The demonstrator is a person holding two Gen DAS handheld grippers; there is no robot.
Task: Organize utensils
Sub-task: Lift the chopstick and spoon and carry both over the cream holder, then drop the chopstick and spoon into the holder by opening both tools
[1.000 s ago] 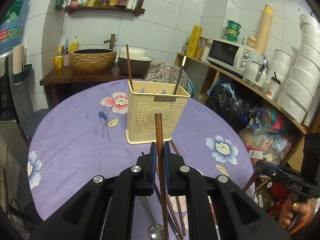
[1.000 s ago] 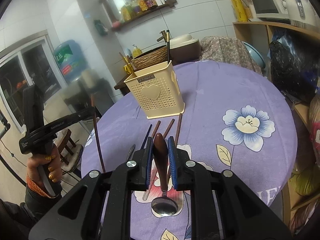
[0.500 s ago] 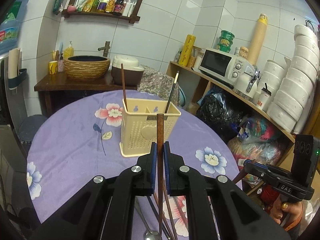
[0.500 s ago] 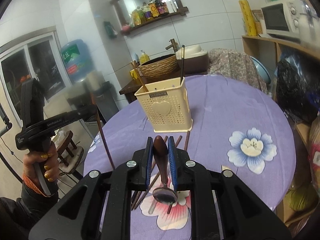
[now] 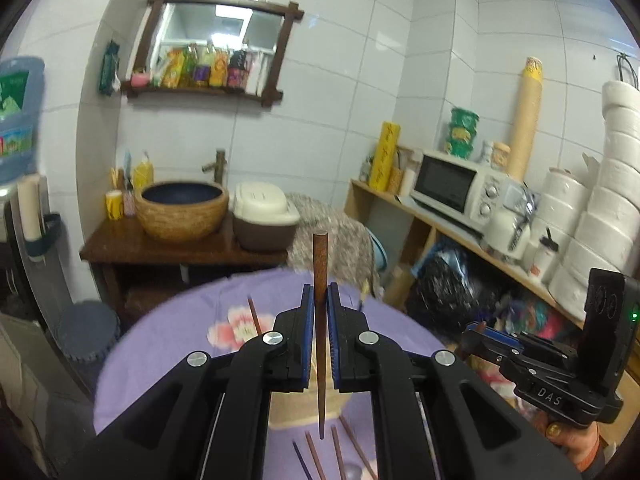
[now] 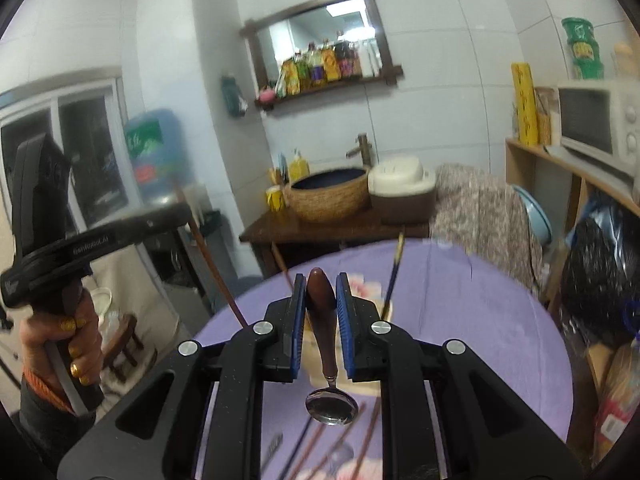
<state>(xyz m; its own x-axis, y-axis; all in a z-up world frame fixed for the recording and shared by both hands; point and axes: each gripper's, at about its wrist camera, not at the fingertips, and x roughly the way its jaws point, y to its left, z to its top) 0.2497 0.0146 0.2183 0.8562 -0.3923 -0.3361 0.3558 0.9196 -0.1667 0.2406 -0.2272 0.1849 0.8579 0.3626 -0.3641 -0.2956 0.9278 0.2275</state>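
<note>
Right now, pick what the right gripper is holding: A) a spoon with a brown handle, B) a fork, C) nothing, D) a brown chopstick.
A: in the right wrist view the right gripper is shut on the brown handle of the spoon, whose metal bowl hangs below the jaws.

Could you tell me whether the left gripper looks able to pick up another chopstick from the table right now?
Probably not: the left gripper is already shut on a brown chopstick, so the loose chopsticks below must wait.

Cluttered home kitchen corner: microwave (image 5: 452, 188), rice cooker (image 5: 262, 216), basin sink (image 5: 182, 210), tiled walls.
</note>
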